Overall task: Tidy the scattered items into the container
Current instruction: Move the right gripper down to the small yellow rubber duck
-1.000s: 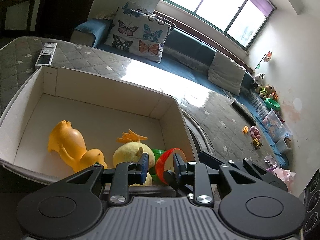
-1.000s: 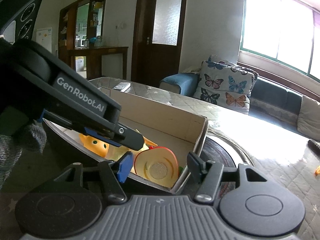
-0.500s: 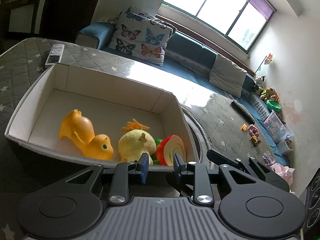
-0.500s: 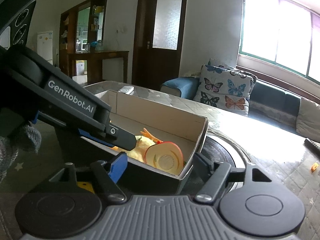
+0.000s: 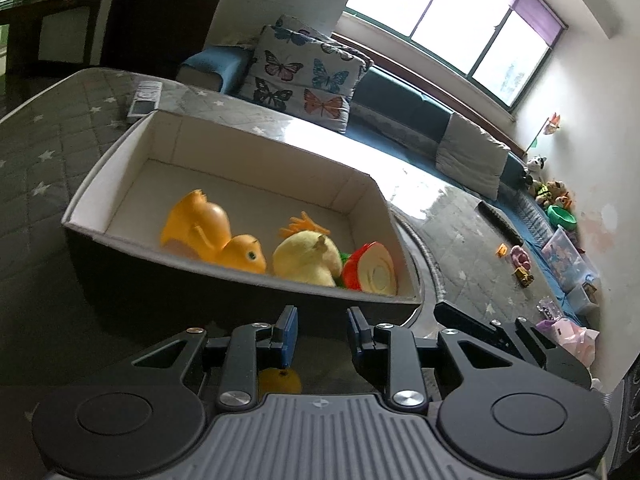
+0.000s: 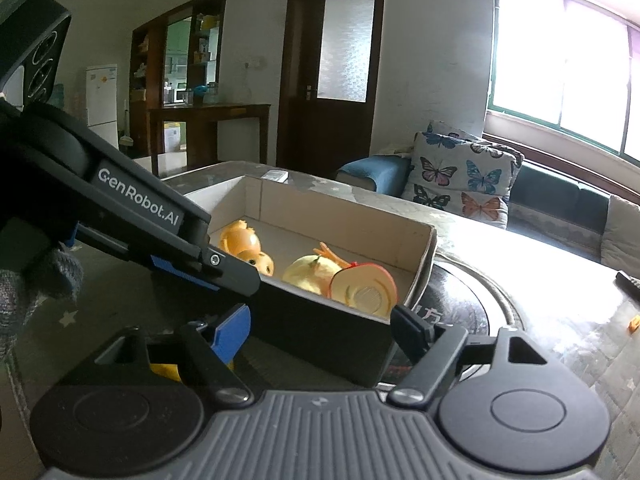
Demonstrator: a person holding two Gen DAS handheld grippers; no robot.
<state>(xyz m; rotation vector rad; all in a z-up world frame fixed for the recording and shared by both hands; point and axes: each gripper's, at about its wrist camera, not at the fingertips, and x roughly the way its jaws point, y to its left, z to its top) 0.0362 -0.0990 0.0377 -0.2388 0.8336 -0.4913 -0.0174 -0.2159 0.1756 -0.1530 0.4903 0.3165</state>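
Observation:
A cardboard box (image 5: 224, 148) with a white inside stands on the quilted table. In it lie an orange rubber duck (image 5: 212, 236), a yellow plush chick (image 5: 306, 258) and a red-and-cream round toy (image 5: 374, 268). The box (image 6: 424, 240), duck (image 6: 244, 246), chick (image 6: 308, 274) and round toy (image 6: 366, 288) also show in the right wrist view. My left gripper (image 5: 320, 334) is open and empty, in front of the box's near wall. My right gripper (image 6: 320, 330) is open wide and empty, beside the box's near corner. A small yellow item (image 5: 280, 380) lies on the table under the left gripper.
A white remote (image 5: 145, 98) lies beyond the box. A black remote (image 5: 500, 222) and small toys (image 5: 520, 260) lie at the far right of the table. A round black hotplate (image 6: 452, 304) sits right of the box. A sofa with a butterfly cushion (image 5: 304, 76) is behind.
Both grippers have drawn back and up from the box. The round toy now lies in the box, free of the grippers. The left gripper's jaws have opened wider.

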